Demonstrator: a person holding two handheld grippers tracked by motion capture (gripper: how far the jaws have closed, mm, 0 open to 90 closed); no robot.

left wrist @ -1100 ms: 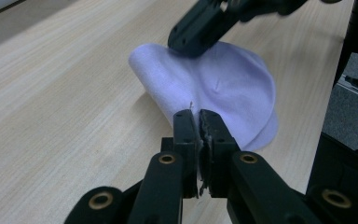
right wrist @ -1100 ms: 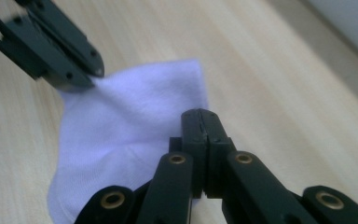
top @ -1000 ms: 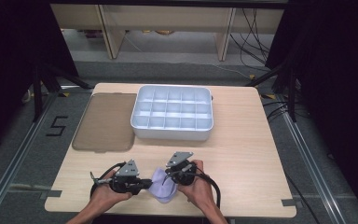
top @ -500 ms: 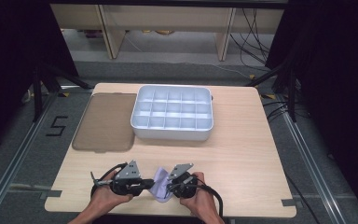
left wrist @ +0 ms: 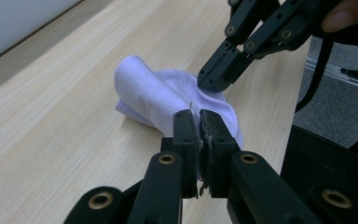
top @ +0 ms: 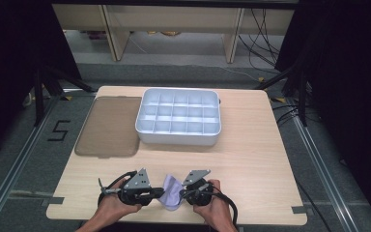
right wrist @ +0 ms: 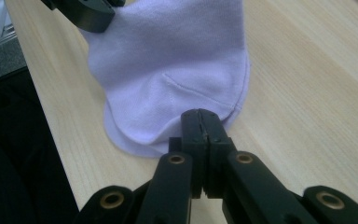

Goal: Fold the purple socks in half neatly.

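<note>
While both hands sit at the near edge of the pale wooden desk, a small lilac knitted sock lies bunched between them. The left tool has its jaws closed on the sock's near hem, and the right tool is clamped on the rounded hem opposite. The sock's long axis runs left to right, tool to tool, so neither hand is nearer. The white compartmented plastic tray sits well apart, farther back, beside a brown flat lid.
</note>
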